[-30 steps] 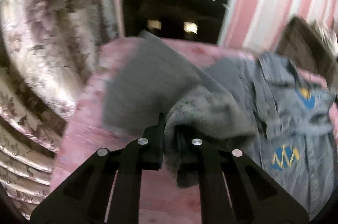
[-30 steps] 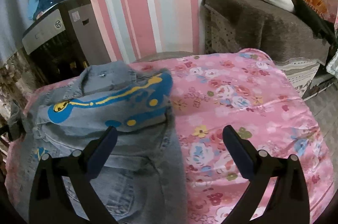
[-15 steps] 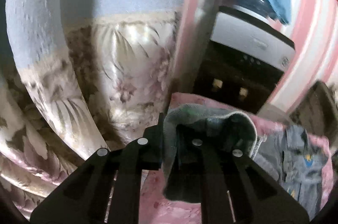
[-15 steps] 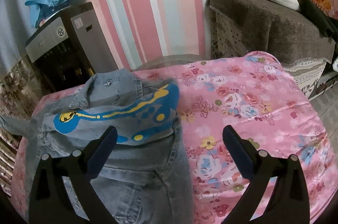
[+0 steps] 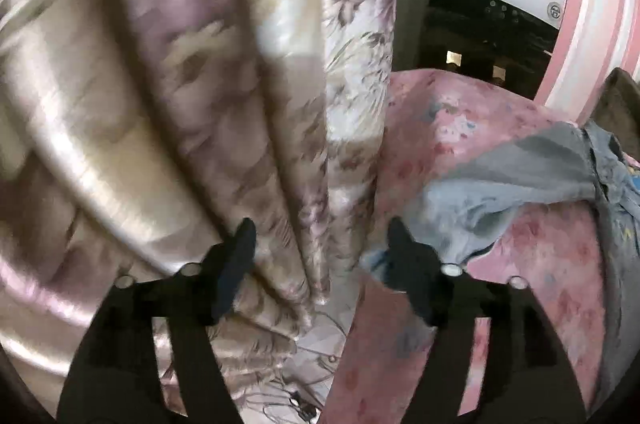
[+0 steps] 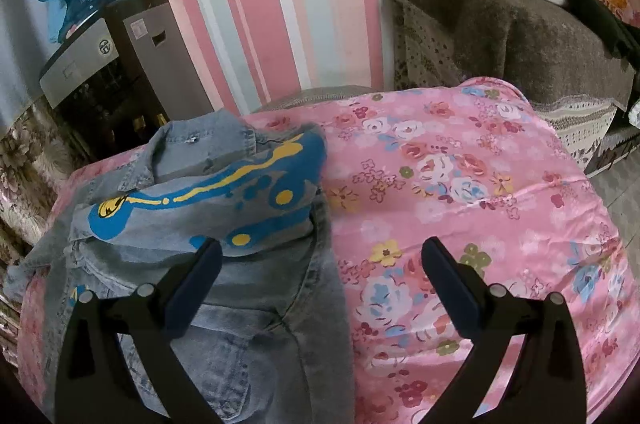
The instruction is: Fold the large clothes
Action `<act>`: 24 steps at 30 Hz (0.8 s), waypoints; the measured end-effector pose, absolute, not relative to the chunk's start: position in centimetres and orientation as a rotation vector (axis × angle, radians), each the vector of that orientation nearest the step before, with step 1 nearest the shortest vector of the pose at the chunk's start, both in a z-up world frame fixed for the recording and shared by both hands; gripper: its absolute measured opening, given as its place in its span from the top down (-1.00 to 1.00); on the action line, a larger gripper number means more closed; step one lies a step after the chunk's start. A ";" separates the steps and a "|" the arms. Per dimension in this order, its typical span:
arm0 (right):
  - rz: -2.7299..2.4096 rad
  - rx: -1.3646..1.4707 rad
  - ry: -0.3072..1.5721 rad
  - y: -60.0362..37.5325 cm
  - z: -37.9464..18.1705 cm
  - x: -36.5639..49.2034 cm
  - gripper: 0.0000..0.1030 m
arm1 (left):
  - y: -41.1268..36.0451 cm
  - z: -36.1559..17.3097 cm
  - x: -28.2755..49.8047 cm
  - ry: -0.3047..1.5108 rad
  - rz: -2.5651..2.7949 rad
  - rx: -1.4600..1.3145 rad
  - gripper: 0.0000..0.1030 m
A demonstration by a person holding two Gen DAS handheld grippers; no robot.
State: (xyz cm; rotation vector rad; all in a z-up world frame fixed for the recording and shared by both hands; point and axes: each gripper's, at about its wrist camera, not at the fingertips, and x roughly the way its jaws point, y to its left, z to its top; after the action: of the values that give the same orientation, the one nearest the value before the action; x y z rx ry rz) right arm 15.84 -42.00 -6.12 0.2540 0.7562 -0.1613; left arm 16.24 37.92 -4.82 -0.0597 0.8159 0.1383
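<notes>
Two claws, both empty. Left claw (image 5: 320, 236) is opening, nothing between its jaws, and the denim jacket's sleeve (image 5: 492, 200) lies just beside its right finger at the bed's edge. Right claw (image 6: 320, 256) stands wide above the jacket (image 6: 208, 224), touching nothing. I judge the loose sleeve could slip off the bed (image 6: 460, 184) toward the curtain (image 5: 180, 104), dragged by its own weight.

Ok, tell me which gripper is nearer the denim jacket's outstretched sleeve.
Left. The left gripper, jaws opening with nothing between them, has its right finger beside the sleeve end at the bed's curtain-side edge. The right gripper hovers open over the jacket's body, apart from that sleeve.
</notes>
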 end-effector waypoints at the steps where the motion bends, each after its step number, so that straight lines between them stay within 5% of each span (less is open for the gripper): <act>1: -0.160 0.254 0.757 -42.0 -6.1 15.8 -0.94 | 38.3 -4.6 15.8 0.809 0.136 -0.067 -0.54; 3: -0.156 0.259 0.758 -41.7 -6.1 15.9 -0.94 | 38.3 -4.0 15.3 0.810 0.143 -0.122 -0.84; 14: -0.142 0.168 0.765 -39.1 -6.4 16.1 -0.94 | 32.6 -8.9 20.2 1.042 0.177 -0.297 -0.83; 19: -0.149 0.187 0.763 -40.2 -6.5 15.8 -0.94 | 33.1 -11.1 21.3 1.100 0.191 -0.434 -0.37; 20: -0.148 0.191 0.764 -40.3 -6.5 15.8 -0.94 | 33.1 -11.1 21.2 1.101 0.179 -0.454 -0.08; 22: -0.145 0.192 0.764 -40.5 -6.8 15.8 -0.94 | 33.2 -11.1 21.5 1.089 0.171 -0.482 0.20; 24: -0.136 0.186 0.767 -40.5 -7.0 15.8 -0.94 | 33.4 -10.5 21.7 1.060 0.163 -0.489 0.31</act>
State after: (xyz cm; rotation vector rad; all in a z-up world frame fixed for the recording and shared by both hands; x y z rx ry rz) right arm 15.83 -40.46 -6.96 0.1857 0.7668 -0.1360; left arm 21.69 33.37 -10.52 -0.4887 1.0603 0.1634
